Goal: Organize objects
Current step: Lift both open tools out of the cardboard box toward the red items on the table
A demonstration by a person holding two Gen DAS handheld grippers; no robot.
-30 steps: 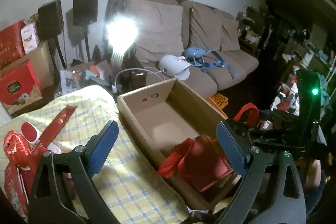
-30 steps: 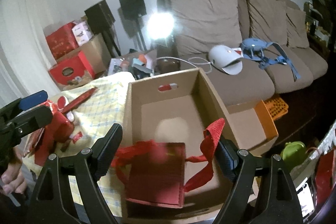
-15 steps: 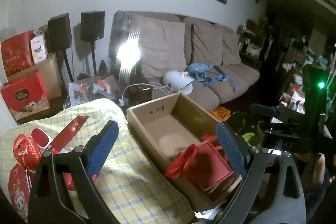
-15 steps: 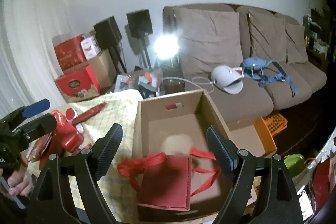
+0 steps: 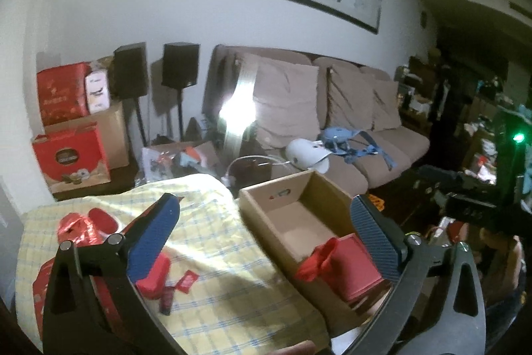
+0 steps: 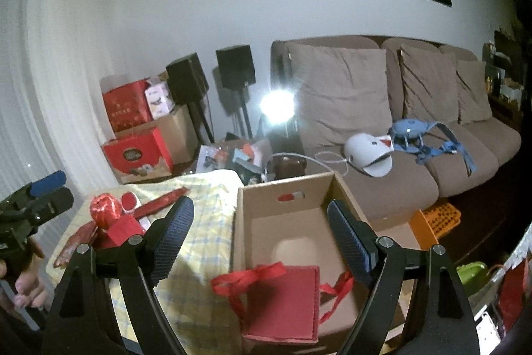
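- The table (image 5: 212, 242), under a yellow checked cloth, spreads below and ahead of the left claw (image 5: 266, 232); it serves as the staging place, since the loose red things not yet sorted lie on it.
- The cardboard box (image 6: 292, 205) stands open-topped at the table's edge, straight ahead of the right claw (image 6: 262, 238) and to the right of the left one. It looks like the collecting bin, set where both hands can reach it.
- The red gift bag (image 6: 282, 305) lies flat on the box floor at the near end, just below the right claw, its ribbon handles splayed loose. I judge it already stowed, since nothing grips it.
- The heap of red items (image 6: 109, 218), a shiny round ornament, a small red box and long flat strips, sits on the cloth left of the right claw and beneath the left claw's left finger. This is probably next to sort.
- Small red packets (image 5: 179, 285) lie scattered on the cloth under the left claw.
- Left claw: its jaws have just been opening and stand spread to the full, with nothing between them.
- Right claw: jaws wide apart too, holding nothing, above the bag.
- In the way: the box's near wall stands between the heap and the box floor, so anything carried over must clear it; the bag's handles already take up the near end.
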